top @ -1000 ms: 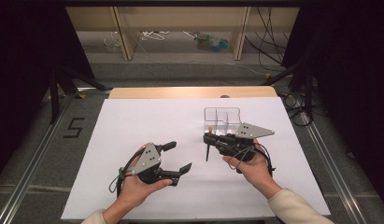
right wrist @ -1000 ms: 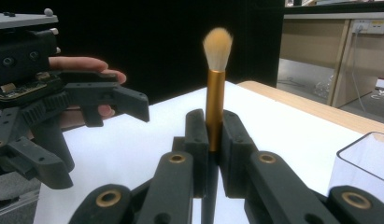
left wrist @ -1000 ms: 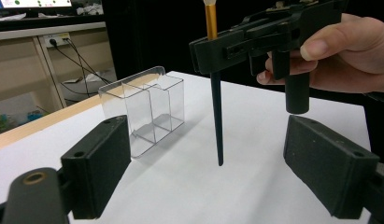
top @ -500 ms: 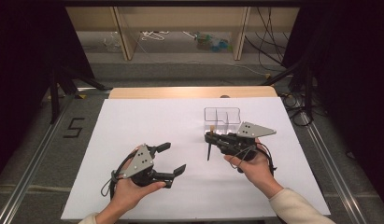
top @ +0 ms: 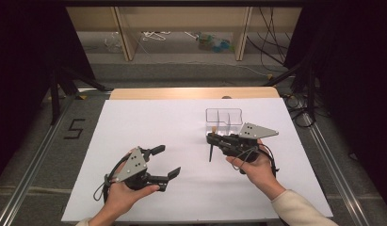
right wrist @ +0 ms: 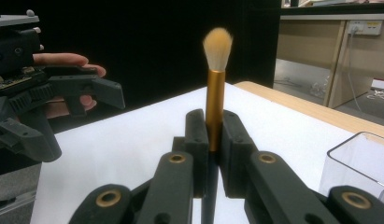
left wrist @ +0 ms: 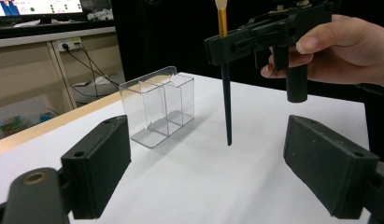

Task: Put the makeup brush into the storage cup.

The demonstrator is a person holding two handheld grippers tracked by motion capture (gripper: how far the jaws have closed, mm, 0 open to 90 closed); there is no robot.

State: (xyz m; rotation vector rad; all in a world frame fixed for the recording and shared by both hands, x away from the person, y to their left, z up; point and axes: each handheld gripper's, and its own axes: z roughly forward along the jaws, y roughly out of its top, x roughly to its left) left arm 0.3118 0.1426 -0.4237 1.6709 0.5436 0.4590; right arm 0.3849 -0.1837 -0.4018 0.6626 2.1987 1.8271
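In the high view the right gripper [top: 211,138] holds a makeup brush [top: 211,151] upright above the white table [top: 181,122], just in front of the clear organizer [top: 223,117]; the left gripper [top: 165,162] hovers well apart, jaws spread and empty.

The left gripper view shows the brush [left wrist: 225,93] hanging beside the organizer [left wrist: 157,112], its handle tip just above the tabletop.

In the right gripper view both jaws clamp the gold ferrule [right wrist: 214,107], bristles up.

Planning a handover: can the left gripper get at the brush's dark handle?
Probably yes: the left gripper is open, the brush hangs upright from the right gripper, with bare table between.
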